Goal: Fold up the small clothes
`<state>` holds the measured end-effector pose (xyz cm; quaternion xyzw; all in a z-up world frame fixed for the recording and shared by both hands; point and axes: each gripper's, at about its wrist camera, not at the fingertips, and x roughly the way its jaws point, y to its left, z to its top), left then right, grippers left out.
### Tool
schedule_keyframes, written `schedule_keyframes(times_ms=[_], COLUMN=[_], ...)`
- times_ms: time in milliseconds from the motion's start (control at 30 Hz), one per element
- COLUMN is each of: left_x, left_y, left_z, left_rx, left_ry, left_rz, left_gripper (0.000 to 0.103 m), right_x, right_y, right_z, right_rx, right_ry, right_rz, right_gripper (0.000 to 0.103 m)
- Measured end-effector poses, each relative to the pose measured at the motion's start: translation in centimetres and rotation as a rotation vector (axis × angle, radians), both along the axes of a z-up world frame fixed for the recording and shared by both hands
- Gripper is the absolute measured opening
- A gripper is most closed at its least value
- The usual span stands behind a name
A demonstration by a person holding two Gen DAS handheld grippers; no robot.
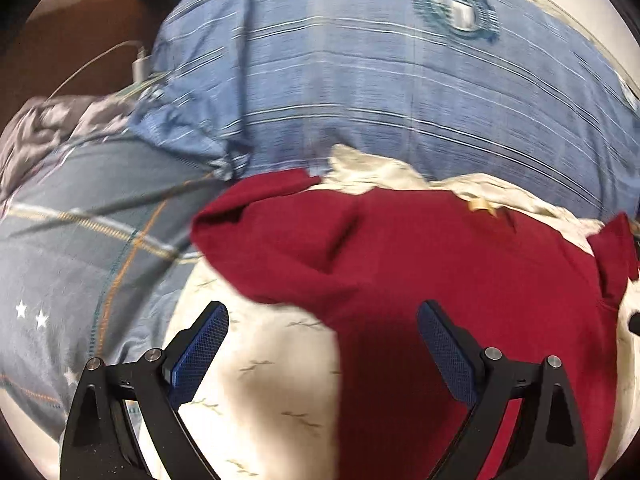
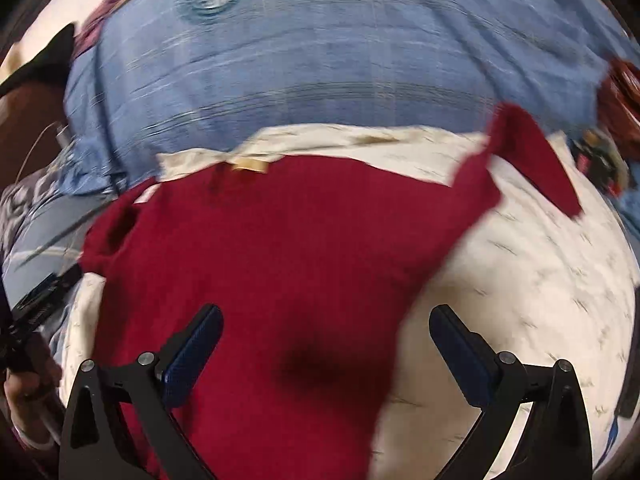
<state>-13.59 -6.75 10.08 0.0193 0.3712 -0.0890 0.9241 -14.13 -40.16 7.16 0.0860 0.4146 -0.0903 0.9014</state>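
Note:
A small dark red shirt (image 1: 420, 256) lies spread on a cream patterned cloth (image 1: 260, 380), collar label at the far side. My left gripper (image 1: 322, 316) is open and empty, hovering over the shirt's left lower edge. In the right wrist view the same red shirt (image 2: 280, 248) fills the middle, one sleeve (image 2: 532, 152) pointing far right. My right gripper (image 2: 326, 320) is open and empty above the shirt's right lower edge. Both views are blurred.
A large blue striped pillow (image 1: 380, 80) lies behind the shirt and shows in the right wrist view (image 2: 320, 60). A grey-blue plaid blanket (image 1: 80, 248) lies left. A charger and cable (image 1: 140, 66) sit far left. The cream cloth (image 2: 520, 280) extends right.

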Motion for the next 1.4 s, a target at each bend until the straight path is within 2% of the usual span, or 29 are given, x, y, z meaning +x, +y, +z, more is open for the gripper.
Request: schedule_keyframes(times_ms=[100,200,300,533,667,800,1000,1400], left_x=[-0.1,0.4,1.4,2.6,3.5,3.8,4.0,3.8], left_y=[-1.2,-1.8,-2.7,-3.7,-3.6,-3.7,-4.0,-4.2], left_z=[0.8,1.3,1.6,-0.1,-0.9,-1.6,-2.4,-3.4], left_rx=[0.031,0.016,-0.006,0.022,0.015,0.051,0.048,0.051], left_ry=[-0.01,-0.01,-0.003,-0.009,-0.001,-0.025,-0.023,-0.026], left_rz=[-0.032,-0.041,-0.049,-0.042,-0.019,-0.004,-0.02,-0.052], left_gripper=[0.095,0.095,0.095,0.095,0.095,0.095,0.095,0.095], right_x=[0.9,1.5,2.3,3.6,3.7,4.1,4.3,3.6], right_y=[2.3,3.9,5.2,6.7,7.0,6.7,6.1,5.0], right_z=[1.0,1.8,2.2,1.4,0.7,-0.5,-1.8,-2.2], right_rx=[-0.002,0.023,-0.006,-0.011,-0.024,-0.014,0.009,-0.04], right_ry=[-0.032,-0.066,-0.079,-0.088,-0.108,-0.077,-0.046,-0.033], right_rz=[0.043,0.076,0.092,0.107,0.092,0.074,0.052,0.002], right_gripper=[0.103,0.103,0.103,0.103,0.103,0.103,0.103,0.103])
